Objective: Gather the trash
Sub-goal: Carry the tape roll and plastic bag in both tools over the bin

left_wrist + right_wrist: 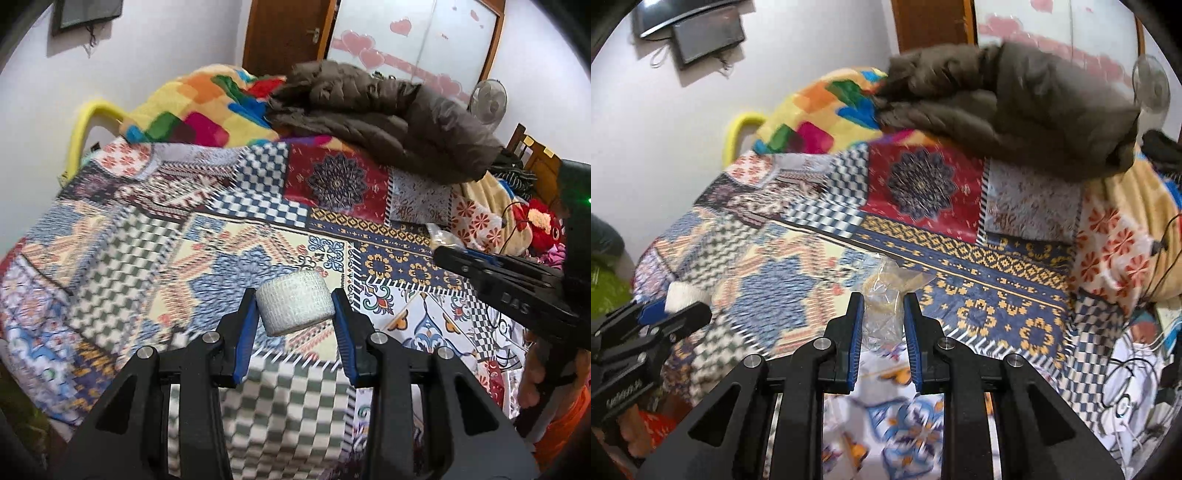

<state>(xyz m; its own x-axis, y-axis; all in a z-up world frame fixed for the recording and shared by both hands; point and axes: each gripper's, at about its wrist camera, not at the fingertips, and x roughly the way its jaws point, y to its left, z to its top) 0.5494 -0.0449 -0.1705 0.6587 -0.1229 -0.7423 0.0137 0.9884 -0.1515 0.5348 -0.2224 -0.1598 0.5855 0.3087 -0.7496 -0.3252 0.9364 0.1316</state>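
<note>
The left gripper (pixel 295 306) is clamping a white roll of gauze-like tape (pixel 293 308) between its blue pads, jaws partly closed on the roll's two flat ends, and it is holding the roll above the patchwork bedspread (pixel 166 229). The right gripper (pixel 883 314) is pinching a crumpled clear plastic bag (pixel 886 295) in narrow jaws; the upper part of the bag is sticking out beyond the fingertips, over the blue and yellow band of the bedspread.

Behind both, a brown padded jacket (pixel 388 114) is lying heaped at the far end of the bed, partly covering a bright multicoloured blanket (pixel 192 107). A yellow bed rail (pixel 83 129) is showing at the far left corner, and a wooden door (pixel 288 33) and a frosted pane with pink heart stickers (pixel 406 40) are standing behind the bed. A small fan (pixel 487 99) is sitting at the right, near a red plush toy (pixel 541 225) and some cables.

Motion blur is smearing the bedspread near both grippers. What is inside the bag is too blurred to make out. In the left view, the right gripper's body is cutting off the bed's right edge.
</note>
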